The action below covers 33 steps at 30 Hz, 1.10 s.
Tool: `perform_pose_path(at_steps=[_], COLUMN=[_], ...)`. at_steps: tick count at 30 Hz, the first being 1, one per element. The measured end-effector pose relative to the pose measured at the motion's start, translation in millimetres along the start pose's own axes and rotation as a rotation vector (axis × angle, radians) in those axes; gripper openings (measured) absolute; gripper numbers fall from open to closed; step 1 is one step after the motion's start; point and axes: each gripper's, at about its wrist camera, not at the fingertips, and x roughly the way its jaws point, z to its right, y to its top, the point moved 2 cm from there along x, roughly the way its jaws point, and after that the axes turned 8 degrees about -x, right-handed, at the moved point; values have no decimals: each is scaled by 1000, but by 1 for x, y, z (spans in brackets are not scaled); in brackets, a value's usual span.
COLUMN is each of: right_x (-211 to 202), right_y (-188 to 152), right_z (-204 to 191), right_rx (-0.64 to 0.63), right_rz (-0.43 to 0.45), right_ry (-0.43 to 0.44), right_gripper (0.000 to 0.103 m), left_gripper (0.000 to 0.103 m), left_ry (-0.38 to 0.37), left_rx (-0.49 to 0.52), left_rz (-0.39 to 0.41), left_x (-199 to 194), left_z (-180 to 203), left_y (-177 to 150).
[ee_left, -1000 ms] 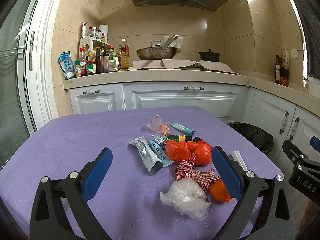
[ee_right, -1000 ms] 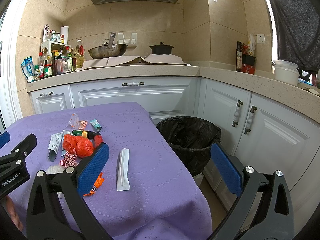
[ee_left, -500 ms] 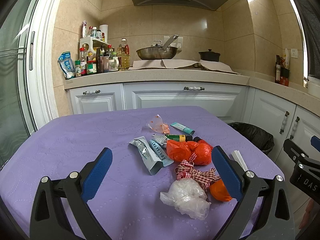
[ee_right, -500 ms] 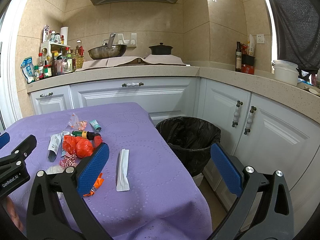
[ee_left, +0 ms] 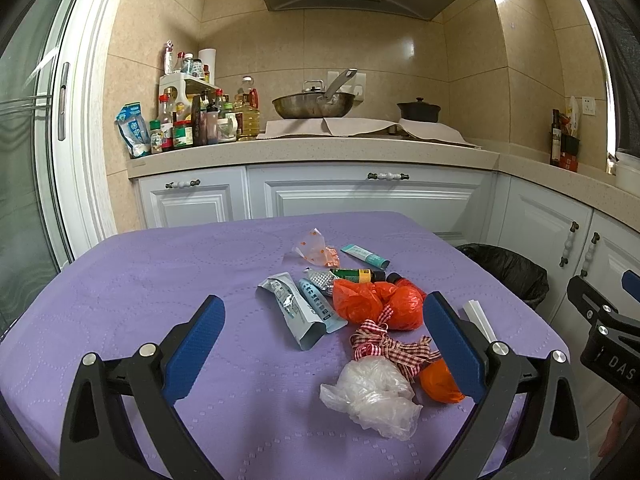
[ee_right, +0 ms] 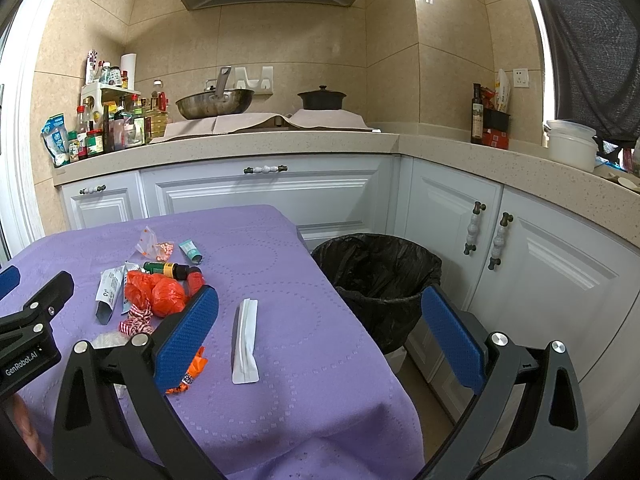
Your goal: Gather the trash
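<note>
Trash (ee_left: 362, 304) litters purple tablecloth (ee_left: 160, 280) beside bin (ee_right: 380, 272).

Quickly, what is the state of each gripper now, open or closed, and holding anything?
Left gripper: jaws open, holding nothing.
Right gripper: jaws open, holding nothing.

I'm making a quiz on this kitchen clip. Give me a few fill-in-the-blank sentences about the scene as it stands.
1. The trash lies on a table covered with a ____ cloth.
2. The bin beside the table is lined with a ____ bag.
3. The long white packet lies ____ from the main pile.
4. Both the left gripper and the right gripper are ____.

Missing words: purple; black; apart; open
</note>
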Motion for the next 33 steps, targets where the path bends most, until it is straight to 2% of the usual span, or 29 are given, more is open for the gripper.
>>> perform_pose_path(at_steps=[18, 22, 26, 33], right_x=[2, 2, 9, 11], right_y=[-1, -2, -6, -14], right_z=[-1, -2, -7, -38], right_rx=[2, 3, 4, -44], right_rz=[-1, -3, -18, -38], right_ry=[1, 7, 41, 165], right_gripper=[99, 99, 99, 99], left_gripper=[97, 97, 97, 97], left_ry=[-7, -10, 4, 70], left_rx=[-3, -2, 11, 32], left_rz=[-1, -22, -34, -53], left_x=[1, 4, 4, 4], left_z=[-4, -4, -5, -26], left_y=[-2, -5, -12, -24])
